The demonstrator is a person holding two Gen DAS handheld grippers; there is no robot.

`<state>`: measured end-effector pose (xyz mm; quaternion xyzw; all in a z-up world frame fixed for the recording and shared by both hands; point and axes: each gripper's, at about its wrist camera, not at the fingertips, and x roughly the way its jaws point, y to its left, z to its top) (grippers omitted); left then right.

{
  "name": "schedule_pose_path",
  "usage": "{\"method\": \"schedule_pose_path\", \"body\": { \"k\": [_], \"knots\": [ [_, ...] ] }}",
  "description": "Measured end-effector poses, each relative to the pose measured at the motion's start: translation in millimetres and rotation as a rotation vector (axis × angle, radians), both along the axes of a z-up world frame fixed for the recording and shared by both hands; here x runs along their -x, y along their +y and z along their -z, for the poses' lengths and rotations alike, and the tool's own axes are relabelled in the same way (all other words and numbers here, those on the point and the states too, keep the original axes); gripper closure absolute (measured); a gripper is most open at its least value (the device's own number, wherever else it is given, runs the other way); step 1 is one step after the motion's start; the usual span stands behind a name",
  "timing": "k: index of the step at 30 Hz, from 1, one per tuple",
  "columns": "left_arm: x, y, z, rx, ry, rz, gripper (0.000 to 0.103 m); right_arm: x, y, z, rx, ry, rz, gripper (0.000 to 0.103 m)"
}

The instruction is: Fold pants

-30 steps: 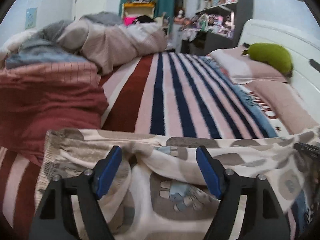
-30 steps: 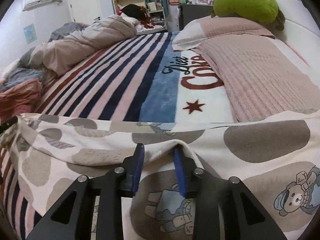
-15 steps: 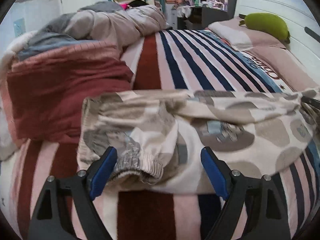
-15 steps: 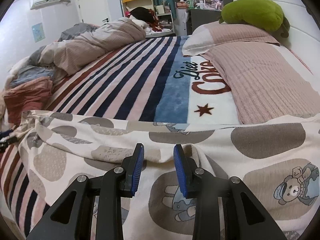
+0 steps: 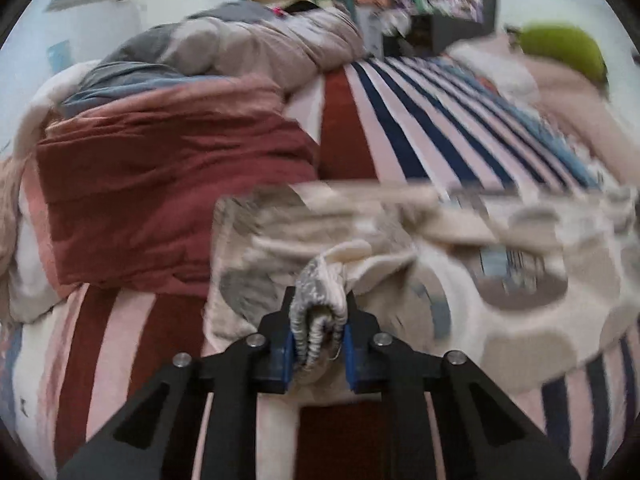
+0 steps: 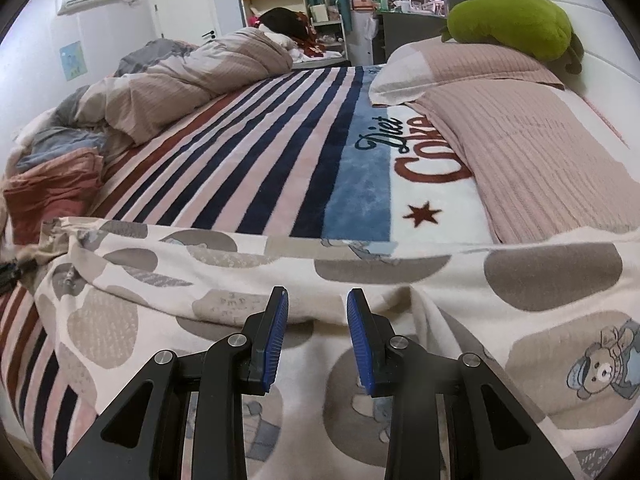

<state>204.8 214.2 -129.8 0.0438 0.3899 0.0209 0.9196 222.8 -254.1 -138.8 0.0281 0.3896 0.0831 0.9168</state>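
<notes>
Pants (image 6: 400, 276) are lying spread across the striped bed (image 6: 256, 152), near its front edge, legs running sideways.

Left tongs (image 5: 318, 344) have just been closing and are now clenched on a bunched cuff (image 5: 320, 300); ribbed fabric is seen pinched between the blue pads (image 5: 289, 354). Left view is motion-blurred, so how much cloth is being caught cannot be told exactly.

Right tongs (image 6: 318, 340) are being held partly apart over the pants' middle. Fabric is lying under and between the pads, but no pinch is visible, so nothing is being gripped there.

Step in hand, as judged: the cuff end is being taken up for a fold toward the other end.
- Both layers of the cuff should be caught, not just the top one.
- The cuff should be lifted only enough to clear the bed, then carried over flat.
- The middle could be pinned by the right tongs so the pants are not being dragged.
- Edges should be aligned before release.

Count:
- pants: 1
- tongs: 2
- pillows (image 6: 500, 92): 2 being seen
- green plush (image 6: 512, 24): 1
- duvet heap (image 6: 192, 68): 1
- red blanket (image 5: 172, 196): 1
</notes>
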Motion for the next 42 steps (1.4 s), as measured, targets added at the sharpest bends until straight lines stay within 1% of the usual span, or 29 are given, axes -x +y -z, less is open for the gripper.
{"method": "schedule_pose_path", "body": {
  "k": [1, 4, 8, 9, 10, 11, 12, 13, 15, 17, 19, 20, 22, 23, 25, 27, 28, 29, 30, 31, 33, 36, 37, 38, 39, 40, 41, 42],
  "knots": [
    [-4.1, 6.3, -4.4, 0.018, -0.019, -0.018, 0.087, -2.7, 2.5, -1.3, 0.003, -0.001, -0.002, 0.077],
    [-19.7, 20.1, -14.2, 0.028, -0.060, -0.064, 0.087, -9.5, 11.4, -4.9, 0.015, -0.006, -0.012, 0.077],
    [-43.6, 33.0, -12.4, 0.043, -0.055, -0.104, 0.087, -15.2, 25.4, -7.9, 0.034, -0.015, -0.039, 0.077],
    [-49.2, 35.6, -10.7, 0.051, -0.052, -0.107, 0.085, -16.1, 29.5, -7.9, 0.039, -0.015, -0.049, 0.077],
    [-55.2, 37.7, -7.9, 0.054, -0.046, -0.114, 0.081, -17.8, 34.6, -7.4, 0.043, -0.011, -0.064, 0.077],
    [-60.2, 39.2, -4.6, 0.043, -0.040, -0.127, 0.079, -19.4, 38.4, -6.6, 0.044, -0.006, -0.076, 0.077],
    [-63.2, 40.4, -2.2, 0.030, -0.033, -0.136, 0.072, -20.4, 42.3, -5.8, 0.044, -0.001, -0.089, 0.077],
    [-67.1, 42.7, 0.3, 0.012, -0.028, -0.152, 0.059, -23.0, 47.5, -4.3, 0.048, 0.005, -0.111, 0.077],
    [-69.1, 46.5, 3.9, -0.007, -0.026, -0.177, 0.048, -25.8, 55.1, -1.9, 0.062, 0.015, -0.136, 0.077],
    [-66.0, 50.9, 1.3, -0.002, -0.034, -0.189, 0.046, -27.0, 63.7, -0.2, 0.060, 0.024, -0.170, 0.077],
    [-57.9, 50.2, -7.0, -0.008, -0.059, -0.191, 0.042, -26.4, 71.5, -1.1, 0.040, 0.030, -0.217, 0.077],
    [-51.5, 48.3, -12.2, -0.011, -0.071, -0.185, 0.042, -25.1, 76.4, -2.3, 0.033, 0.032, -0.250, 0.075],
    [-40.3, 40.5, -26.0, -0.011, -0.097, -0.161, 0.037, -21.6, 87.7, -4.6, 0.021, 0.035, -0.327, 0.055],
    [-34.7, 34.0, -33.3, -0.015, -0.110, -0.140, 0.036, -20.3, 92.8, -5.1, 0.018, 0.036, -0.355, 0.053],
    [-26.5, 20.2, -44.3, -0.019, -0.123, -0.098, 0.034, -18.5, 107.5, -2.5, 0.042, 0.052, -0.430, 0.053],
    [-22.6, 6.6, -51.0, 0.020, -0.122, -0.036, 0.034, -19.1, 119.3, 3.3, 0.082, 0.080, -0.478, 0.053],
    [-21.1, -0.4, -51.6, 0.052, -0.114, 0.004, 0.034, -19.3, 127.6, 9.5, 0.121, 0.096, -0.516, 0.053],
    [-21.5, -8.5, -48.6, 0.088, -0.095, 0.043, 0.034, -19.2, 131.9, 13.5, 0.149, 0.102, -0.533, 0.053],
    [-22.5, -15.7, -43.2, 0.111, -0.073, 0.071, 0.034, -19.5, 138.0, 20.4, 0.197, 0.110, -0.552, 0.053],
    [-21.7, -24.2, -38.2, 0.124, -0.056, 0.090, 0.034, -20.1, 141.2, 25.3, 0.229, 0.112, -0.561, 0.053],
    [-30.2, -41.7, -17.6, 0.148, 0.005, 0.131, 0.034, -23.4, 146.6, 35.9, 0.286, 0.114, -0.570, 0.053],
    [-39.9, -57.8, 10.1, 0.156, 0.068, 0.146, 0.034, -28.7, 146.7, 42.2, 0.307, 0.091, -0.562, 0.053],
    [-41.7, -61.8, 16.1, 0.162, 0.083, 0.148, 0.034, -29.9, 147.7, 41.8, 0.309, 0.082, -0.565, 0.055],
    [-44.5, -64.3, 21.9, 0.163, 0.096, 0.149, 0.034, -30.8, 148.2, 41.1, 0.312, 0.072, -0.566, 0.060],
    [-47.0, -66.8, 25.8, 0.156, 0.103, 0.145, 0.034, -32.3, 148.4, 40.4, 0.310, 0.071, -0.566, 0.080],
    [-48.7, -69.1, 28.8, 0.151, 0.106, 0.143, 0.034, -35.5, 149.0, 40.5, 0.322, 0.074, -0.555, 0.103],
    [-50.7, -70.0, 30.9, 0.151, 0.110, 0.147, 0.034, -39.4, 149.9, 40.8, 0.343, 0.077, -0.542, 0.100],
    [-53.8, -71.0, 32.5, 0.152, 0.115, 0.150, 0.034, -43.6, 151.3, 40.4, 0.341, 0.076, -0.544, 0.100]
  ]
}}
